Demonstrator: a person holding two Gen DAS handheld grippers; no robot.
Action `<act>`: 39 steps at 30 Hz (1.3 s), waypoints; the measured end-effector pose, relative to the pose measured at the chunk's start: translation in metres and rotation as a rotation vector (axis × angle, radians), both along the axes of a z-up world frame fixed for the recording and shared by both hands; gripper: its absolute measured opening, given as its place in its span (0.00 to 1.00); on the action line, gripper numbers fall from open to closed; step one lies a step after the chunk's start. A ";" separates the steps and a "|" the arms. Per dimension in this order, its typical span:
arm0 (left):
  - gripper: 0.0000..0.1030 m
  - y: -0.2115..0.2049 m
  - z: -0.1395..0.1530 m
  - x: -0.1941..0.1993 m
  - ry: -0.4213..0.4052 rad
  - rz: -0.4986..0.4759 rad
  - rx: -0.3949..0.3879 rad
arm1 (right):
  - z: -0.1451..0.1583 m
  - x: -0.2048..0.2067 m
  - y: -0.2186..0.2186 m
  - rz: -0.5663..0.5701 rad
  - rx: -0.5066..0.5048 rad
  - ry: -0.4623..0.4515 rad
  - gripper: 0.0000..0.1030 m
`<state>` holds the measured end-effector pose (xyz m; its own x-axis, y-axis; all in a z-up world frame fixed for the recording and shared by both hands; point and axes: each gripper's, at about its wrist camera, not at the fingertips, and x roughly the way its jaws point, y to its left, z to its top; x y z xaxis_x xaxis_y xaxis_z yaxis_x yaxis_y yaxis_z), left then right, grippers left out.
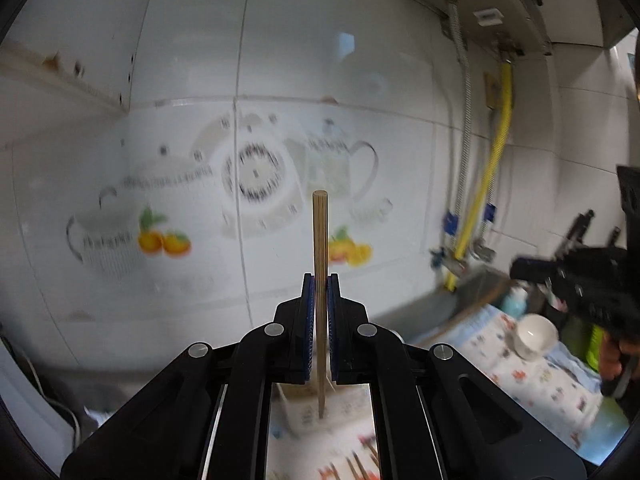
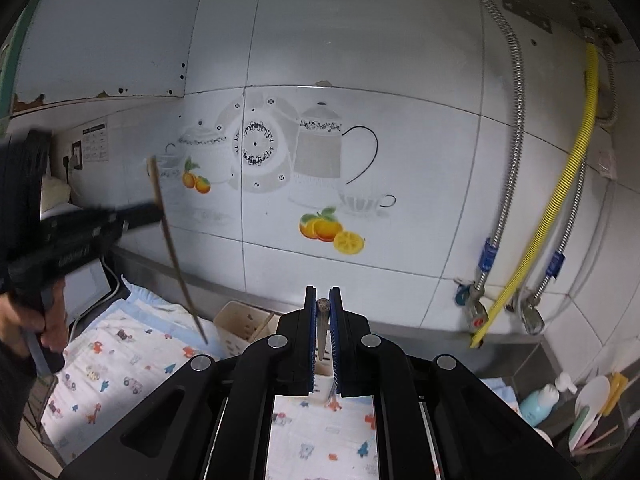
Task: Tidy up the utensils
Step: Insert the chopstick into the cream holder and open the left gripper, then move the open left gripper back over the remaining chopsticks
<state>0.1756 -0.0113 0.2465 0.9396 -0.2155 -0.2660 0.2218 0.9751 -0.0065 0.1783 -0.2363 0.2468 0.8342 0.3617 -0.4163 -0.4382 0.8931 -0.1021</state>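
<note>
My left gripper [image 1: 320, 282] is shut on a wooden chopstick [image 1: 320, 236], which stands upright between the blue pads with its tip hanging below the jaws. In the right wrist view the same chopstick [image 2: 176, 256] hangs slanted from the left gripper [image 2: 157, 211], its tip just left of a beige perforated utensil holder [image 2: 240, 326]. My right gripper [image 2: 323, 294] is shut on a thin metal stick [image 2: 322, 320], apparently a chopstick, which points down. In the left wrist view the right gripper [image 1: 520, 267] shows at the far right, held by a hand.
A patterned cloth [image 2: 120, 360] covers the counter below a tiled wall. A white cup [image 1: 534, 336] lies on the cloth. More chopsticks [image 1: 360, 466] lie beneath the left gripper. A soap bottle [image 2: 538, 400] and dishes [image 2: 592, 408] sit at the right, by pipes and a yellow hose [image 2: 560, 200].
</note>
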 end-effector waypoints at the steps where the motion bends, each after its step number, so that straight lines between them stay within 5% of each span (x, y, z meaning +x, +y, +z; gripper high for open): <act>1: 0.04 0.000 0.003 0.005 -0.005 0.004 0.002 | -0.001 0.005 0.002 0.003 0.000 0.006 0.06; 8: 0.04 -0.005 -0.013 0.047 0.034 0.048 0.032 | -0.018 0.029 0.011 0.009 -0.023 0.050 0.06; 20: 0.08 0.015 -0.066 0.078 0.179 0.063 -0.033 | -0.054 0.054 0.017 -0.011 -0.046 0.133 0.06; 24: 0.10 0.019 -0.063 0.063 0.171 0.066 -0.043 | -0.048 0.045 0.011 -0.019 -0.031 0.112 0.11; 27: 0.21 0.024 -0.060 0.042 0.164 0.075 -0.055 | -0.041 0.032 0.005 -0.013 -0.022 0.102 0.15; 32: 0.21 0.025 -0.065 -0.001 0.183 0.079 -0.040 | -0.036 -0.012 -0.003 0.037 0.010 0.115 0.16; 39: 0.21 0.023 -0.105 -0.077 0.259 0.048 -0.034 | -0.052 -0.089 -0.010 0.100 0.030 0.127 0.18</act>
<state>0.0983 0.0119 0.1414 0.8504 -0.1852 -0.4924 0.1617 0.9827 -0.0902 0.0894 -0.2460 0.1943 0.7343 0.4543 -0.5043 -0.5331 0.8459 -0.0142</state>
